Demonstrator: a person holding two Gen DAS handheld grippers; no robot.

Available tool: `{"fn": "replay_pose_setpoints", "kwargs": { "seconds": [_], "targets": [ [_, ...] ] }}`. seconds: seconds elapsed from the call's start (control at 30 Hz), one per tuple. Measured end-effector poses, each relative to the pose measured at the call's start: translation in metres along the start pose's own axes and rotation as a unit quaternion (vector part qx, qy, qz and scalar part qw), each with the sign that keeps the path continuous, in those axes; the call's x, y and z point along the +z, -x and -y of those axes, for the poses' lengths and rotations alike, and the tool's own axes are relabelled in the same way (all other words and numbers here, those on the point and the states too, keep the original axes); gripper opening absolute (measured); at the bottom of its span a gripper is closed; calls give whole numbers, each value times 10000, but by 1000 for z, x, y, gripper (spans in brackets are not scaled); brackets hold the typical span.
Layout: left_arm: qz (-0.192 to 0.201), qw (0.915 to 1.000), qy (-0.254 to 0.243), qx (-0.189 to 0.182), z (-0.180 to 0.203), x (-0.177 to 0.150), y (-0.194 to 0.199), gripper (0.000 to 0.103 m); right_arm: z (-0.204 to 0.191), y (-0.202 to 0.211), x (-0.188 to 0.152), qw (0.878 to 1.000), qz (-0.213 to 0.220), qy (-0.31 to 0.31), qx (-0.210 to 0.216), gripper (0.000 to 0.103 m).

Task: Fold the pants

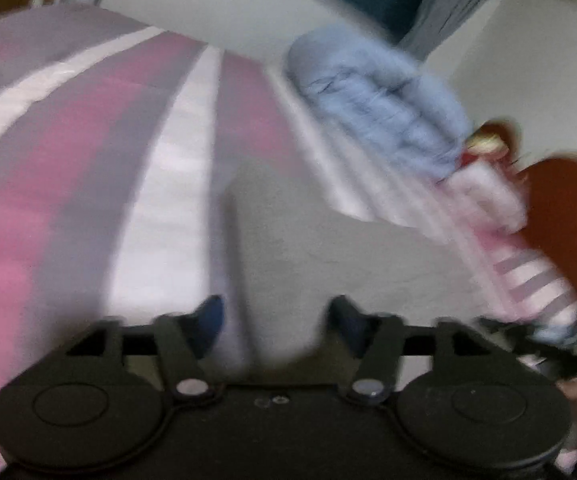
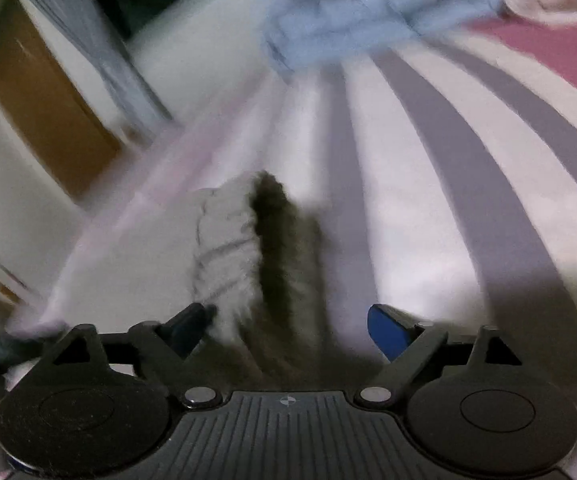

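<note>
Both claws gaping, pants lying loose on the bed

Close in, the left gripper (image 1: 276,316) has its jaws apart over pale grey cloth, gripping nothing; the right gripper (image 2: 292,324) is spread wider, with the grey pants (image 2: 244,240) bunched on the striped bedspread (image 2: 468,184) just ahead, unpinched. Further back, everything's blurred: a blue folded garment (image 1: 380,104) sits near the bed's edge.

Left gripper (image 1: 274,320) and right gripper (image 2: 292,326), both wide apart, angled downward.
</note>
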State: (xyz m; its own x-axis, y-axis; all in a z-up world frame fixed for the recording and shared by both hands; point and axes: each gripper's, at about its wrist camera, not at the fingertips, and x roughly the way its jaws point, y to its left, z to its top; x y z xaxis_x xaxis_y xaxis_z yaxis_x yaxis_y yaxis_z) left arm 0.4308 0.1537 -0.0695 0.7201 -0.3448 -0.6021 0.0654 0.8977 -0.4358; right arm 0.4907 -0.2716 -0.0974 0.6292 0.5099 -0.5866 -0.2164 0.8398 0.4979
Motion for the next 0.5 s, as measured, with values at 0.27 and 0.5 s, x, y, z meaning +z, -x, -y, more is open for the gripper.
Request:
{"fn": "replay_pose_setpoints", "kwargs": {
  "seconds": [0.27, 0.5],
  "targets": [
    [773, 9960, -289, 349, 9, -22, 54, 86, 9, 52, -18, 9956, 791, -78, 495, 94],
    [1175, 9873, -446, 976, 32, -75, 107, 97, 1, 101, -69, 9926, 1121, 287, 371, 100]
  ]
}}
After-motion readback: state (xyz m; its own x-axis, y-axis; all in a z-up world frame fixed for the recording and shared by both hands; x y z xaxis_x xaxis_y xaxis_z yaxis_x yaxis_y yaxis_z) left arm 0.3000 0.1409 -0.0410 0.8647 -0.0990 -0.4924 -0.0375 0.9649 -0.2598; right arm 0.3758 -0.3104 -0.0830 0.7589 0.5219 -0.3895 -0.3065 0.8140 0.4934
